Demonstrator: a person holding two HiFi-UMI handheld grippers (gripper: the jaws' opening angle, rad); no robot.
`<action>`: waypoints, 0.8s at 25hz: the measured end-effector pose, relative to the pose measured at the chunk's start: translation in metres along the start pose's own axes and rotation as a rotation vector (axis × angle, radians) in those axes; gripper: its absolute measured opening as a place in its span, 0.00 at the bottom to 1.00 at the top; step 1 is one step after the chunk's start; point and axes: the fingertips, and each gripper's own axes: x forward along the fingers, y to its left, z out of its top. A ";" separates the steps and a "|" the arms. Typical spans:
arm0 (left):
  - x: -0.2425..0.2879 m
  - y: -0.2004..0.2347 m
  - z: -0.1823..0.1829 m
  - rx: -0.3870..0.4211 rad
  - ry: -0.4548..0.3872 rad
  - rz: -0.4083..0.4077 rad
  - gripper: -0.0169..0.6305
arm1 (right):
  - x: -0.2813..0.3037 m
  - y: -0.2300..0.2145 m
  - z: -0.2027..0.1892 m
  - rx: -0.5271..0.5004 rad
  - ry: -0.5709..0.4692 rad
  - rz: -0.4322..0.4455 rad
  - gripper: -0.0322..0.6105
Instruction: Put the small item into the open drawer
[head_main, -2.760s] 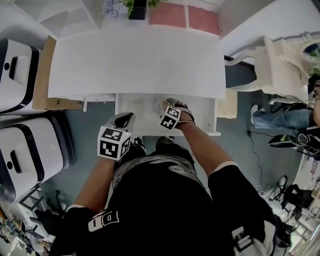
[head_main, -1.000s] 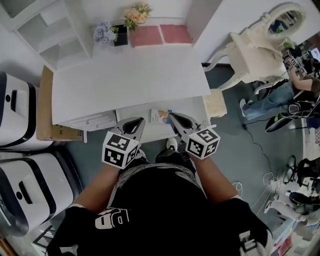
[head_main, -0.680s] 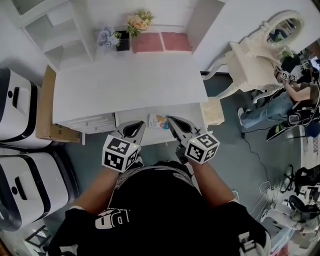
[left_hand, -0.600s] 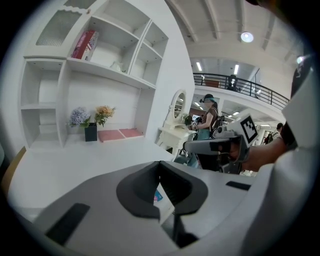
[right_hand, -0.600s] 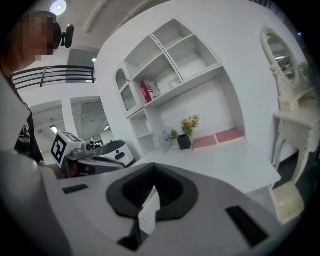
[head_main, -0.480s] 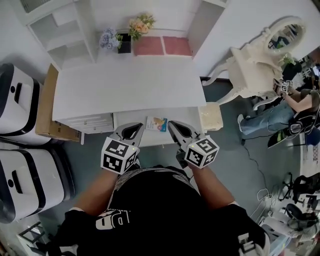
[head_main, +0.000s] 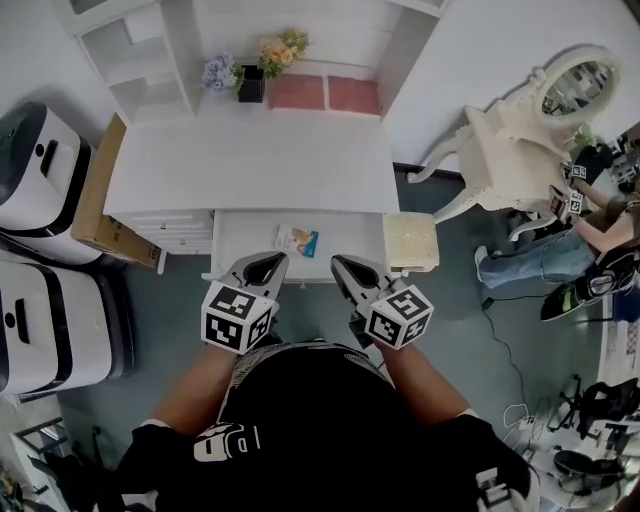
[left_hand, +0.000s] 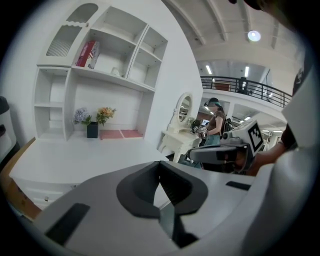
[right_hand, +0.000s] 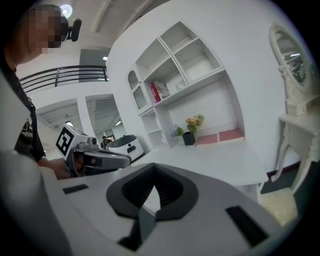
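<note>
The small item (head_main: 297, 240), a flat colourful packet, lies inside the open white drawer (head_main: 240, 262) under the white desk top (head_main: 250, 160). Both grippers hover side by side in front of the drawer, close to the person's body and apart from the item. My left gripper (head_main: 268, 262) is shut with nothing in it, its jaws meeting at the tip (left_hand: 160, 164). My right gripper (head_main: 340, 264) is also shut and holds nothing (right_hand: 154, 186). Each gripper shows in the other's view: the right gripper (left_hand: 225, 152) and the left gripper (right_hand: 95, 159).
A cream stool (head_main: 411, 241) stands right of the drawer, with a white vanity and mirror (head_main: 530, 120) beyond it. White machines (head_main: 40, 170) and a cardboard box (head_main: 95, 200) stand at the left. Flower pots (head_main: 252, 75) sit at the desk's back. A person (head_main: 590, 220) is at the far right.
The right gripper, earlier down in the drawer by the item, has drawn back to the body. The item stays in the drawer. The head view has pulled back and shows more of the room.
</note>
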 end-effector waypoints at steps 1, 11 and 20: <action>-0.001 -0.007 -0.002 -0.007 -0.003 0.004 0.05 | -0.007 0.000 -0.002 0.005 -0.001 0.008 0.06; -0.011 -0.070 -0.025 -0.034 -0.020 0.069 0.05 | -0.070 0.008 -0.021 -0.010 -0.004 0.084 0.06; -0.029 -0.100 -0.055 -0.059 -0.005 0.126 0.05 | -0.095 0.016 -0.041 -0.017 0.010 0.105 0.06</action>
